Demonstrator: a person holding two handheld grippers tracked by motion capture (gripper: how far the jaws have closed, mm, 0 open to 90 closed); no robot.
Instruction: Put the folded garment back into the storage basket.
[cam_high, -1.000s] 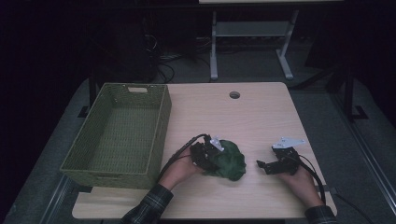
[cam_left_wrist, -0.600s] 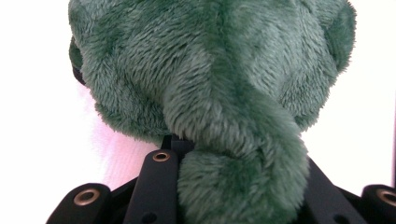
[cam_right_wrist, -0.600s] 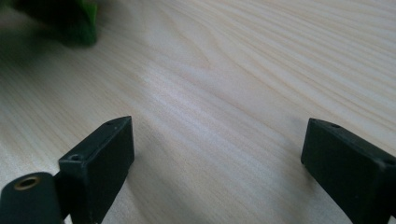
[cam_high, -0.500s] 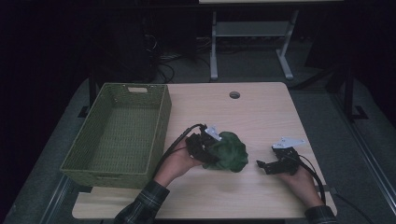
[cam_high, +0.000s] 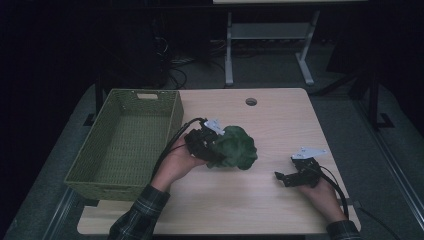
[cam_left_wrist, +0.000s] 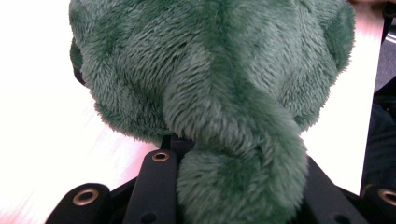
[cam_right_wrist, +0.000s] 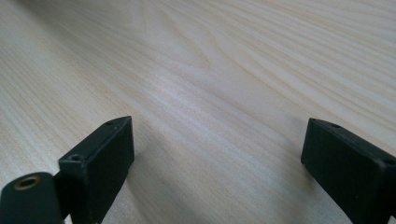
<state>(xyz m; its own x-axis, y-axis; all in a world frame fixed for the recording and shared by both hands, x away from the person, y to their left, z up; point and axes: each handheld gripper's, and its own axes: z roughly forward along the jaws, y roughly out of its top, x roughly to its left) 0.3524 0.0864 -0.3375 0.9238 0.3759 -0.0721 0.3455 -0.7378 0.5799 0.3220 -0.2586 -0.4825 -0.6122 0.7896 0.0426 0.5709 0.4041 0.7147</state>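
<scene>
Plush fur, deep green and shaggy, covers the soft toy (cam_high: 236, 148), a rounded lump with a thick lobe (cam_left_wrist: 233, 154) that curls down toward the camera in the left gripper view. In the high view it hangs over the middle of the desk (cam_high: 280, 115), just right of the woven green basket (cam_high: 127, 145) and clear of its rim.

The left tongs (cam_high: 214, 150) are clenched on the soft toy from its left side; the left gripper view has the fur bulging between and over the black jaws. The right tongs (cam_high: 278, 176) rest low near the desk's right front, well apart from the toy, jaws spread wide with bare wood grain between them.

Compared with half a second ago, the left hand (cam_high: 177, 161) has carried the toy a little higher and slightly toward the basket, and the toy's shadow on the desk has shifted with it. The right tongs have kept their place.
</scene>
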